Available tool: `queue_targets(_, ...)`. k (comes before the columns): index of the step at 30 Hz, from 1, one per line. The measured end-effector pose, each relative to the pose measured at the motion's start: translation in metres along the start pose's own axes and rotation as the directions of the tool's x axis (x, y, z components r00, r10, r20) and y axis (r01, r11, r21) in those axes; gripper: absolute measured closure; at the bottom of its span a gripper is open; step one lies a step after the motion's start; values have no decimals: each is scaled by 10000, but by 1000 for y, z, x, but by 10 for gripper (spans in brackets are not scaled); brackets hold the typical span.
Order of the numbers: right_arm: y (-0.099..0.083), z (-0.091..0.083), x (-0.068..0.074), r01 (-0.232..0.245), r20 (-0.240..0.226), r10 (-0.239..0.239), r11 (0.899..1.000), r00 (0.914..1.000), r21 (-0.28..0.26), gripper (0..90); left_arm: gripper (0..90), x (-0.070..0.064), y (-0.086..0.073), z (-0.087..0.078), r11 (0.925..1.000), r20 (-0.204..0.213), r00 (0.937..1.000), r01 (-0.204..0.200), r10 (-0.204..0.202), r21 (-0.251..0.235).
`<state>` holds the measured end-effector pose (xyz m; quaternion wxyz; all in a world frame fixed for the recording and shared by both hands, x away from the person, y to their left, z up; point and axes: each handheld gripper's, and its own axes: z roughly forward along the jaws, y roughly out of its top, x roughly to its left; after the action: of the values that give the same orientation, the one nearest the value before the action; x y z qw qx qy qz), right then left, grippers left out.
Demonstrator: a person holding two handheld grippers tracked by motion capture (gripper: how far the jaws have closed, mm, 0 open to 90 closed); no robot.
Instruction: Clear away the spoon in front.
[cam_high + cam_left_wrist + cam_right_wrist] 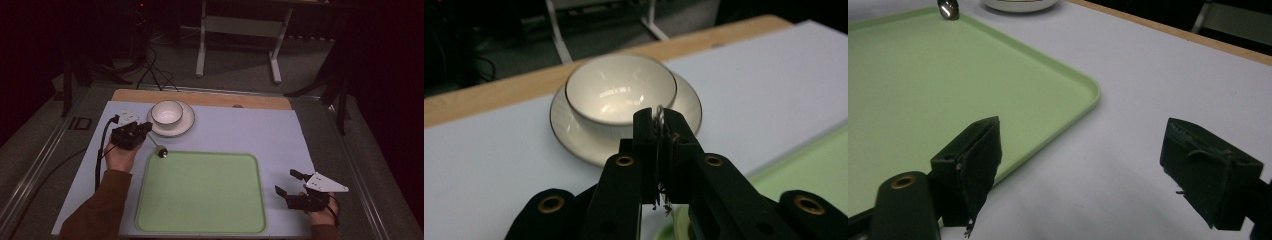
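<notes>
The table (280, 130), covered by a pale lavender-white mat with a strip of bare wood along its far edge, spreads under both grippers. The green tray (200, 192) is the biggest thing on it, lying between the two hands: just right of and nearer the person than the left gripper (134, 134), and just left of the right gripper (286, 182), whose own view has the tray's rounded corner (1088, 90) close ahead of its left jaw. Next in size is the white saucer (186, 125), directly ahead of the left gripper and very near its tips; in the left gripper view its gold-edged rim (569, 145) curves just beyond the closed jaws. On the saucer sits the white bowl (167, 113), upright, its rim lined in a dark band, right in front of the left gripper's tips (659, 117). The left gripper's jaws are pressed together on the thin handle of a spoon (161, 151), a sliver of metal showing between the pads. The spoon's handle runs from those jaws down and to the right, its rounded bowl end lying at the tray's far left corner, just beside the rim; from the right gripper it shines well ahead at the tray's far edge (948, 9). The right gripper rests on the mat with its jaws spread wide apart, nothing between them.
</notes>
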<state>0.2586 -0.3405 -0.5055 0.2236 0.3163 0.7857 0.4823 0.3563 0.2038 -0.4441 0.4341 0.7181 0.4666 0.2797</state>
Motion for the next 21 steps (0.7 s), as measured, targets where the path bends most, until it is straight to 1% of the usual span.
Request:
queue_targets(4, 0, 0, 0, -10, 7, 10, 10000, 10000, -26, 165, 862, -5, 0, 10, 9986, -247, 9997, 76, -89, -515)
queue_targets(6, 0, 0, 0, -24, 4, 24, 10000, 10000, -27, 165, 863, -6, 1, 14, 9975, -321, 9991, 248, -270, -663)
queue_targets(7, 0, 0, 0, -27, 3, 27, 10000, 10000, -27, 165, 864, -6, 1, 16, 9965, -317, 9985, 427, -451, -718)
queue_targets(9, 0, -1, 0, -25, 3, 25, 10000, 10000, -17, 165, 871, -5, 2, 19, 9935, -52, 9964, 835, -842, -772)
queue_targets(10, 0, -1, 0, -32, 1, 32, 10000, 10000, -15, 165, 876, -4, 2, 19, 9926, 73, 9956, 938, -935, -767)
queue_targets(13, 0, -1, -1, -39, -1, 39, 10000, 10000, -33, 165, 884, -4, 3, 19, 9920, 367, 9943, 1021, -997, -738)
queue_targets(16, 0, -1, -1, -31, -5, 31, 10000, 10000, -37, 165, 886, -4, 3, 14, 9934, 540, 9944, 941, -906, -656)
queue_targets(17, 0, -1, -1, -31, -5, 31, 10000, 10000, -37, 165, 886, -4, 3, 14, 9934, 540, 9944, 941, -906, -656)
queue_targets(19, 0, -1, 0, -28, 1, 28, 10000, 10000, -19, 165, 886, -3, 3, 8, 9933, 845, 9924, 954, -898, -649)
queue_targets(21, 0, -1, 0, -28, 2, 28, 10000, 10000, -19, 165, 886, -2, 4, 4, 9932, 998, 9908, 978, -912, -636)
